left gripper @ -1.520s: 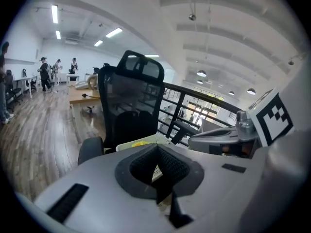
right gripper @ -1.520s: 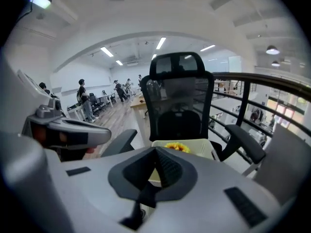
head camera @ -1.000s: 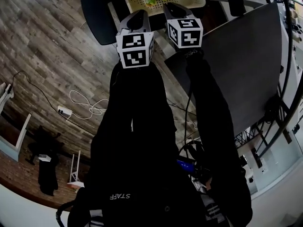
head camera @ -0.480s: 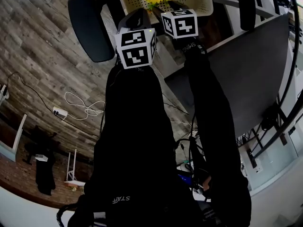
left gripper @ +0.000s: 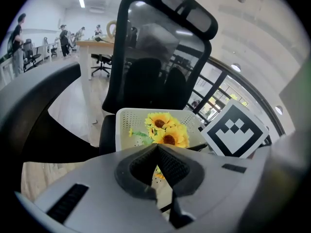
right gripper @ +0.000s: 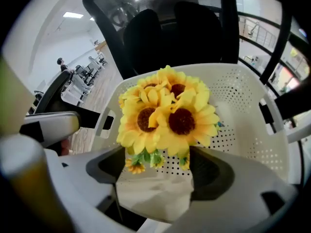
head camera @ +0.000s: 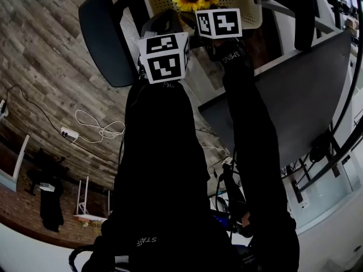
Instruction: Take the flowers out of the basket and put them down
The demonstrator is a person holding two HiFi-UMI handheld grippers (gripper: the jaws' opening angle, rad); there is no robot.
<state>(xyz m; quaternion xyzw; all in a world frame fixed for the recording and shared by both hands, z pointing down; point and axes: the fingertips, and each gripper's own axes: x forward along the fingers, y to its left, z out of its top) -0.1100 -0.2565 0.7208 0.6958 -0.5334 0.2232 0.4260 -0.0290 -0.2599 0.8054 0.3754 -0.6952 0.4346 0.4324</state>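
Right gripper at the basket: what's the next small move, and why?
Probably ease the right gripper forward so its opening jaws straddle the stems under the sunflowers, then close. The pads press on nothing yet, the bunch sits in the white basket just beyond the jaw tips, and the left gripper is shut and holds nothing.
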